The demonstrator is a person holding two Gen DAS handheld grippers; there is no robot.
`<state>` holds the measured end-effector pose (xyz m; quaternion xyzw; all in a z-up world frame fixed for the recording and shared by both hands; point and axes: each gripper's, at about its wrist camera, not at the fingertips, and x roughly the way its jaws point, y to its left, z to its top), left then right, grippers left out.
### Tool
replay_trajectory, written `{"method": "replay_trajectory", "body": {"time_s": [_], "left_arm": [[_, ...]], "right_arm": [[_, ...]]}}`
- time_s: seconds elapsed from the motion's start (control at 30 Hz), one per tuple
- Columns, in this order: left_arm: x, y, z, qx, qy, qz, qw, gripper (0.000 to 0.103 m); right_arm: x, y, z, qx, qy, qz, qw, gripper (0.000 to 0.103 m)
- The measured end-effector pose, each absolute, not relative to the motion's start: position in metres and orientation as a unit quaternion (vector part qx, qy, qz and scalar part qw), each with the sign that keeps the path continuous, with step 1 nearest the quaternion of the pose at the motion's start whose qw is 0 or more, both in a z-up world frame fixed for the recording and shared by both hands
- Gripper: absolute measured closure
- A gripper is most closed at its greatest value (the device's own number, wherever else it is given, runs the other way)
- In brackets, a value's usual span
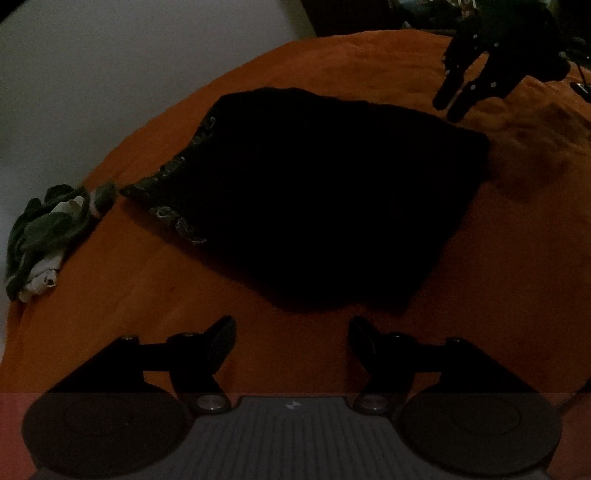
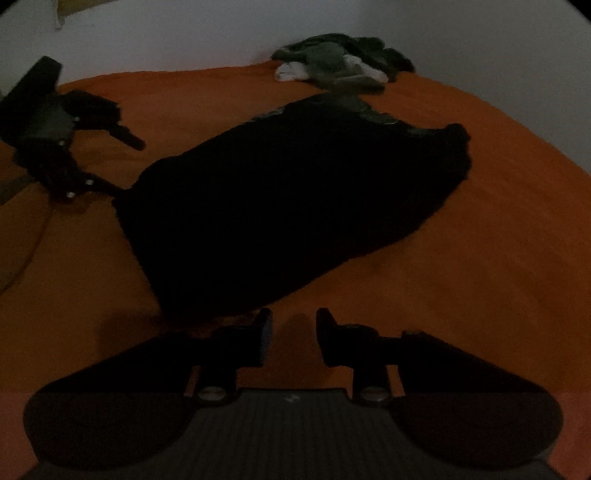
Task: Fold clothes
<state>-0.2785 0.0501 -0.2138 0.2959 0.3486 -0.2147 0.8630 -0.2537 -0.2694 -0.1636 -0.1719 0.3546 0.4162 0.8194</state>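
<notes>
Both pairs of jaws stand apart and hold nothing. On the left gripper (image 1: 291, 328) the two dark, paddle-shaped fingers are spread wide over bare orange bedcover (image 1: 122, 295), a soft, slightly napped cloth. On the right gripper (image 2: 292, 325) the gap is narrower, and the left finger's tip sits right at the near edge of the garment; whether it touches the cloth cannot be told in this dim light.

Just ahead of each pair of jaws lies the black folded garment (image 1: 314, 199), flat on the cover in a rough four-sided block with soft, rounded corners. Its surface is too dark to show any weave. Along the end that lies left of the left jaws runs a band of pale patterned trim (image 1: 177, 221).

Beyond that trimmed end, far left of the left jaws and at the cover's edge, sits a crumpled heap of green and white clothing (image 1: 44, 232), close to the trim. A pale wall (image 2: 184, 33) rises behind it. Nothing lies between either pair of jaws and the garment.
</notes>
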Motion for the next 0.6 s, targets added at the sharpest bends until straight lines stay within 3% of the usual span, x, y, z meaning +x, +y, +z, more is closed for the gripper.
{"method": "replay_trajectory", "body": {"time_s": [0.23, 0.3, 0.37, 0.53, 0.6], "left_arm": [[-0.234, 0.077, -0.183, 0.135, 0.382, -0.190, 0.895, 0.031], [-0.204, 0.092, -0.170, 0.091, 0.389, -0.184, 0.898, 0.024], [-0.168, 0.104, -0.160, 0.061, 0.402, -0.178, 0.896, 0.021], [-0.063, 0.131, -0.143, -0.030, 0.423, -0.141, 0.895, 0.020], [-0.020, 0.143, -0.144, -0.105, 0.451, -0.141, 0.875, 0.015]], "right_arm": [[-0.198, -0.291, -0.148, -0.004, 0.417, 0.415, 0.809, 0.074], [-0.165, -0.298, -0.138, 0.018, 0.427, 0.403, 0.809, 0.069], [-0.123, -0.307, -0.123, 0.054, 0.435, 0.392, 0.809, 0.057], [-0.015, -0.309, -0.094, 0.081, 0.446, 0.390, 0.802, 0.050], [0.030, -0.304, -0.093, 0.102, 0.457, 0.388, 0.794, 0.044]]}}
